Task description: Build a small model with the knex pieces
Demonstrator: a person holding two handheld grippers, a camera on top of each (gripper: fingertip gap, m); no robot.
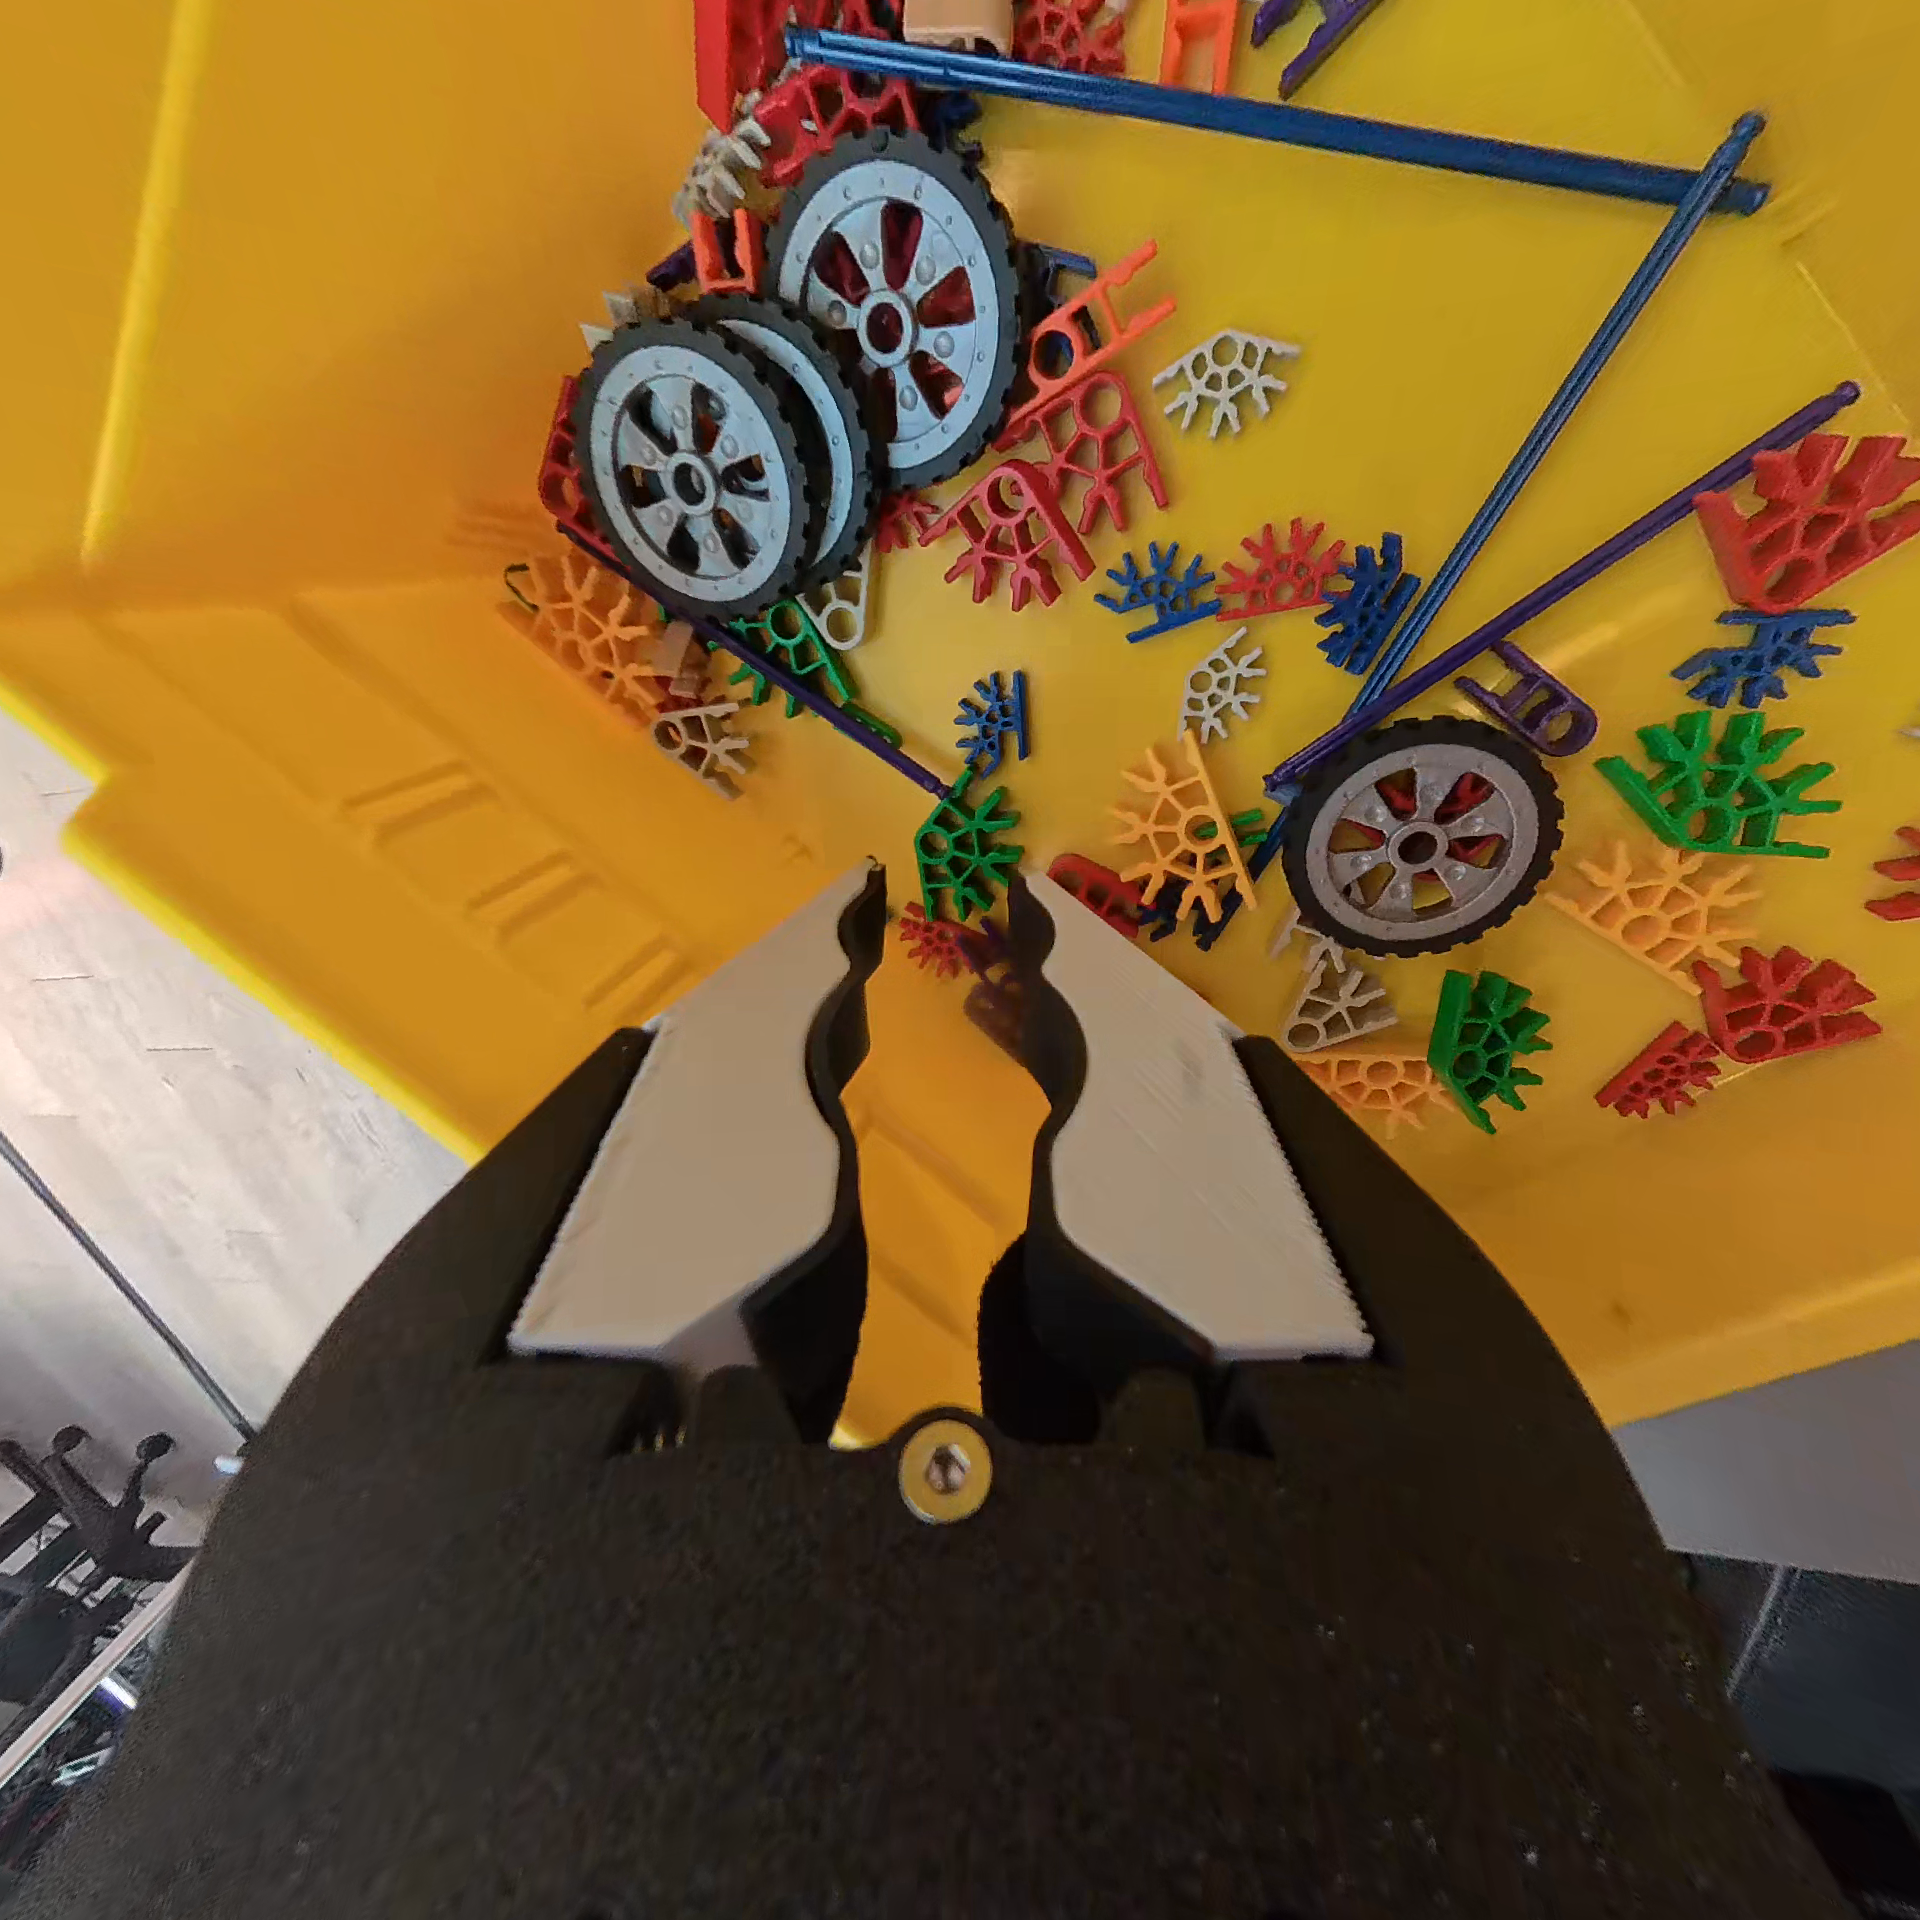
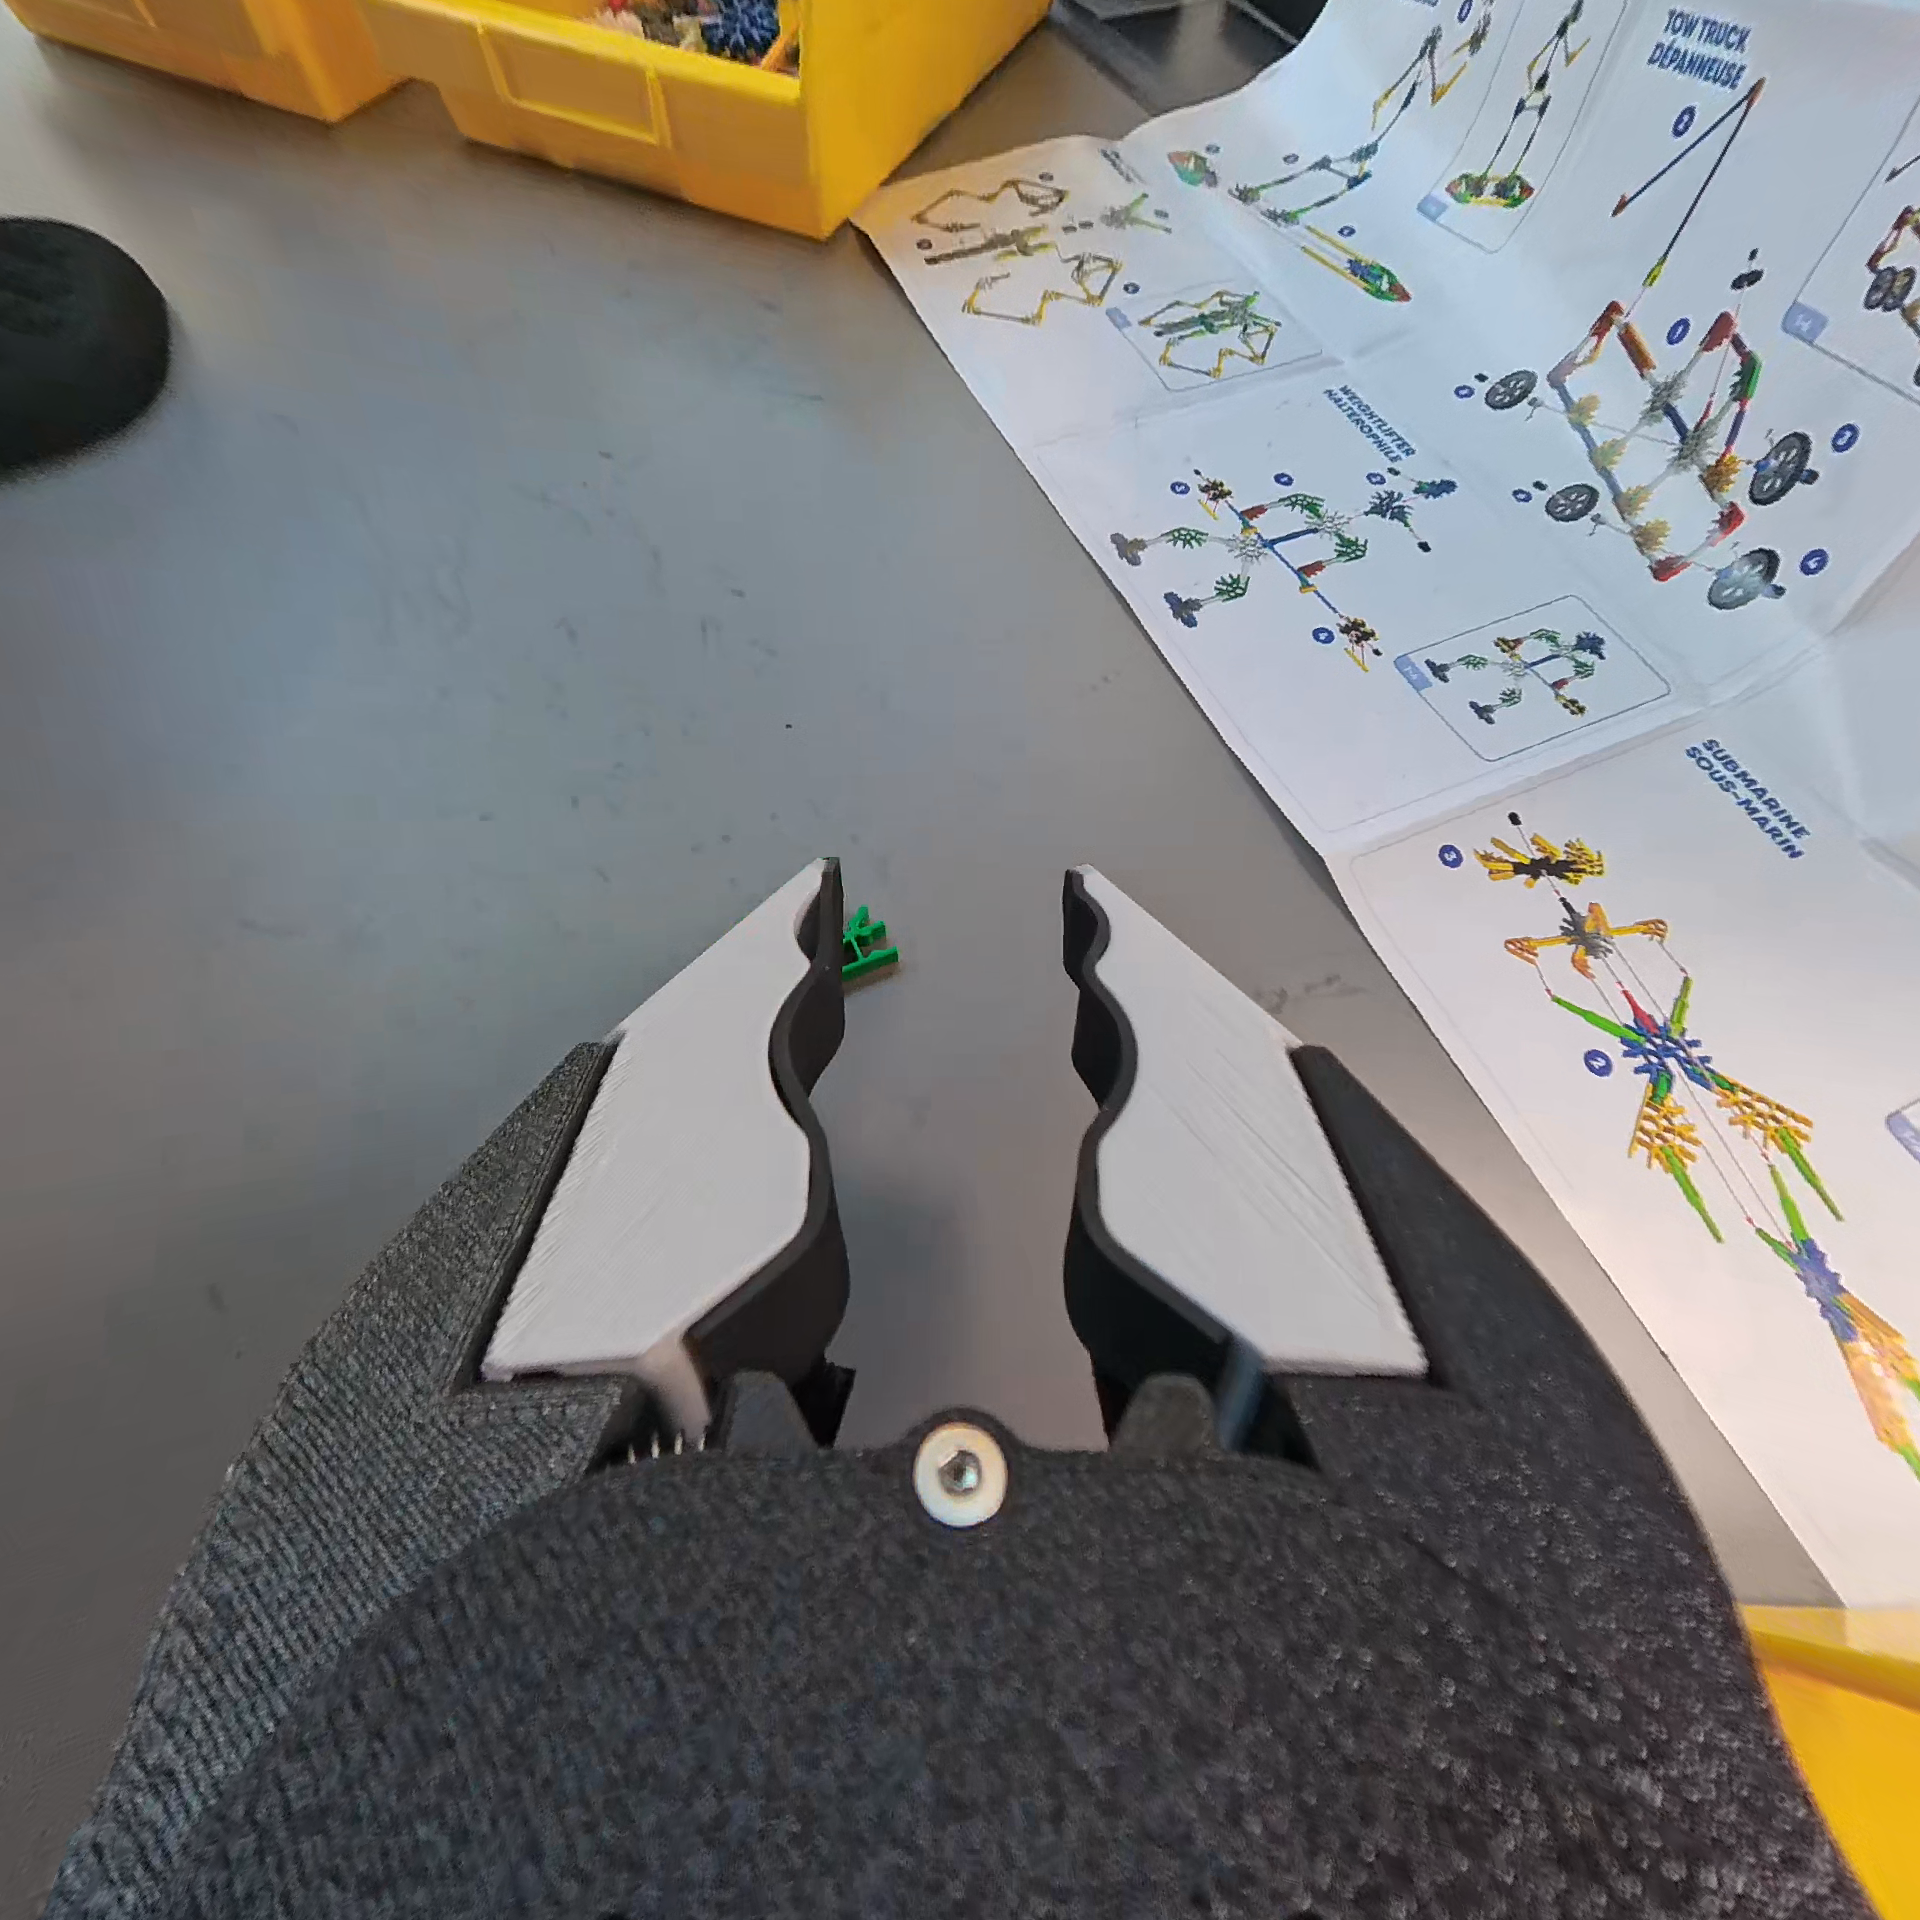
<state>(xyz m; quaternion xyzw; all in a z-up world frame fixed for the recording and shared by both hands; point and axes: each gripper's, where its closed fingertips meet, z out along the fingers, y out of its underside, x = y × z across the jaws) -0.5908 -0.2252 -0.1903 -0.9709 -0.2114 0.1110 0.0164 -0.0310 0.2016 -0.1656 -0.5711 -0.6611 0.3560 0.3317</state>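
The smooth, glossy yellow plastic bin point(image 1: 312, 727) holds hard plastic connector pieces point(image 1: 961, 847) and matt black rubbery-treaded wheels point(image 1: 1421, 834), while a creased printed paper instruction sheet point(image 2: 1455, 644) lies on the dull, scuffed grey tabletop point(image 2: 468, 623).

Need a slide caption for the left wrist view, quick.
Open left tool poised over a yellow bin of toy wheels and colourful connectors, nearest a green connector.
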